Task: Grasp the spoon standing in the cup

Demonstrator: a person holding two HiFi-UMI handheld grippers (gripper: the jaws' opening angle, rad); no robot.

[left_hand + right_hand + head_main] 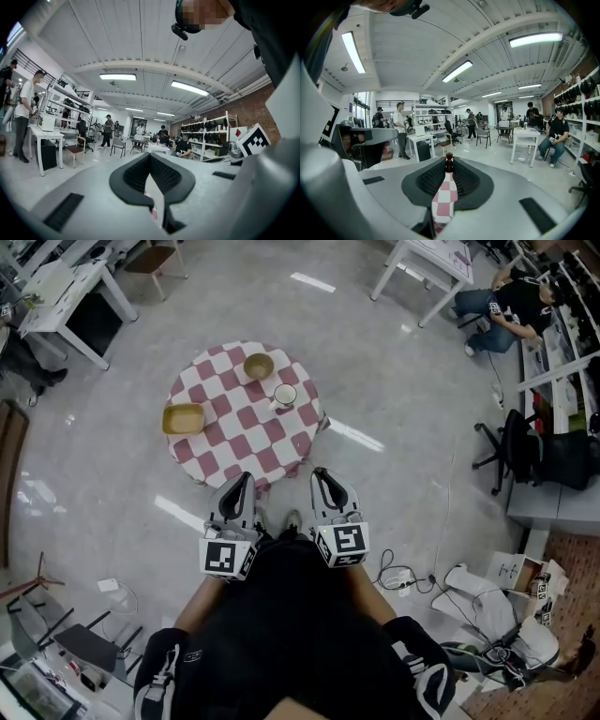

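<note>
You face a round checkered table (246, 432) on a glossy grey floor among white desks. The cup (285, 395) sits toward the table's right side, and its spoon is too small to make out. Your left gripper (246, 478) and right gripper (322, 473) are short of the table, fingers slightly apart and empty.

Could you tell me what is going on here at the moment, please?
A person stands at a round checked table, a hand-held gripper in each hand. The left hand-held gripper and right hand-held gripper point at it, jaws slightly apart and empty, by its near edge. The cup sits untouched on the cloth near a bowl and a yellow dish; nothing is grasped yet.
</note>
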